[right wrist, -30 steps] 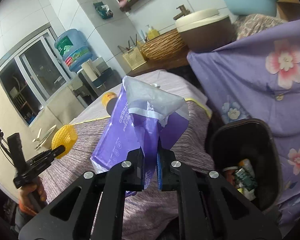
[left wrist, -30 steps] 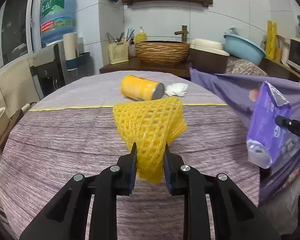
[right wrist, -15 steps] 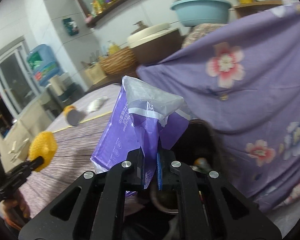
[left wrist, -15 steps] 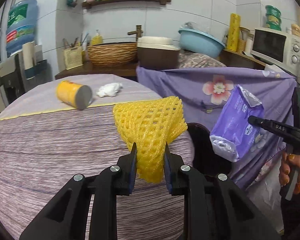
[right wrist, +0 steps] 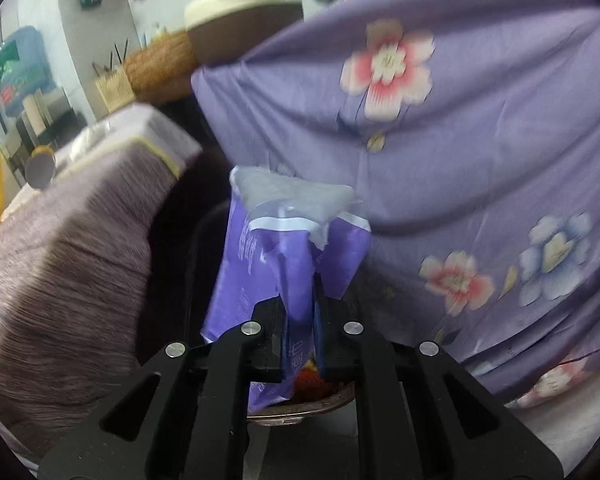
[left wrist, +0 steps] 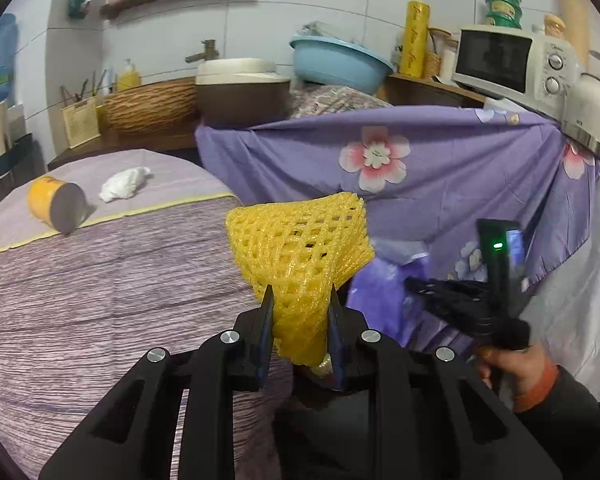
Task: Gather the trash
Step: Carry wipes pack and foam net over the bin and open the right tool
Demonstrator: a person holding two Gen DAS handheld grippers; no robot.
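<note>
My left gripper (left wrist: 300, 292) is shut on a yellow foam fruit net (left wrist: 296, 240), held past the right edge of the table (left wrist: 100, 280). My right gripper (right wrist: 300, 300) holds a purple plastic wrapper (right wrist: 284, 240) over the dark trash bin (right wrist: 300, 408). Its jaws are opening, and the wrapper still sits between the pads and touches them. The left wrist view shows that gripper (left wrist: 440, 292) with the wrapper (left wrist: 376, 292) just right of the net. A yellow can (left wrist: 56, 204) lies on its side on the table, beside a crumpled white tissue (left wrist: 124, 184).
A purple floral cloth (left wrist: 420, 184) hangs right behind the bin. A person's hand (left wrist: 516, 368) grips the right tool. At the back are a microwave (left wrist: 508, 64), a blue basin (left wrist: 340, 60) and a woven basket (left wrist: 152, 104).
Both grippers swung right, from over the table to the bin beside it. The right one dipped, and the wrapper now hangs lower, at the bin's mouth. The net stays gripped.
</note>
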